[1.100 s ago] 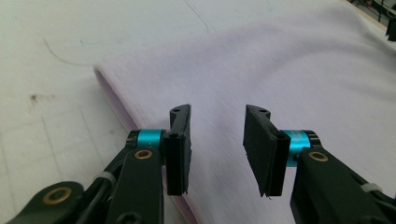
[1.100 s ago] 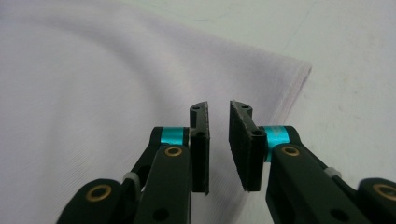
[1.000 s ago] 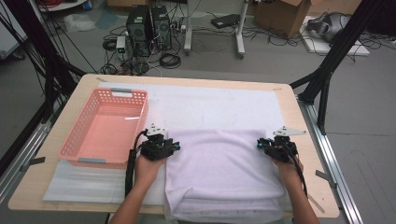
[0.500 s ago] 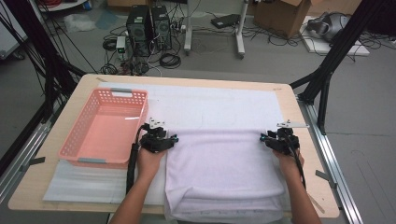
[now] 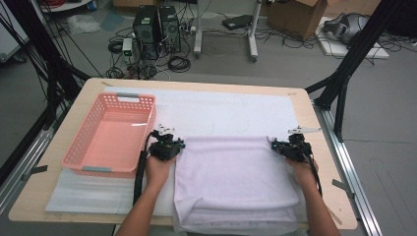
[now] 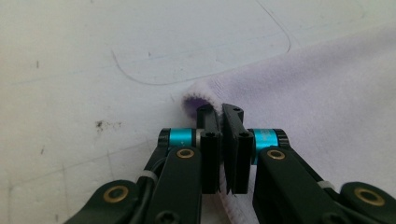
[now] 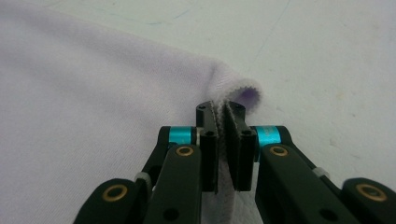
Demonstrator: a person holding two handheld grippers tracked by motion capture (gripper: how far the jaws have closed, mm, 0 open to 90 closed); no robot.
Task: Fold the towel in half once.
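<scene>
Lilac towel, pink basket, white mat.

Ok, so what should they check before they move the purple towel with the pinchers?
1. Left gripper pinching the towel corner: ok, jaws have just closed with cloth between them.
2. Right gripper pinching its corner: ok, jaws have just closed on the hem.
3. Both grips at the far edge, one at each corner: ok.
4. Pink basket clear of the towel: ok, it sits beside the left corner, apart.
5. How many layers each gripper caught: cannot tell.
6. Near end of towel lying flat: not ok, it hangs over the table edge.
</scene>
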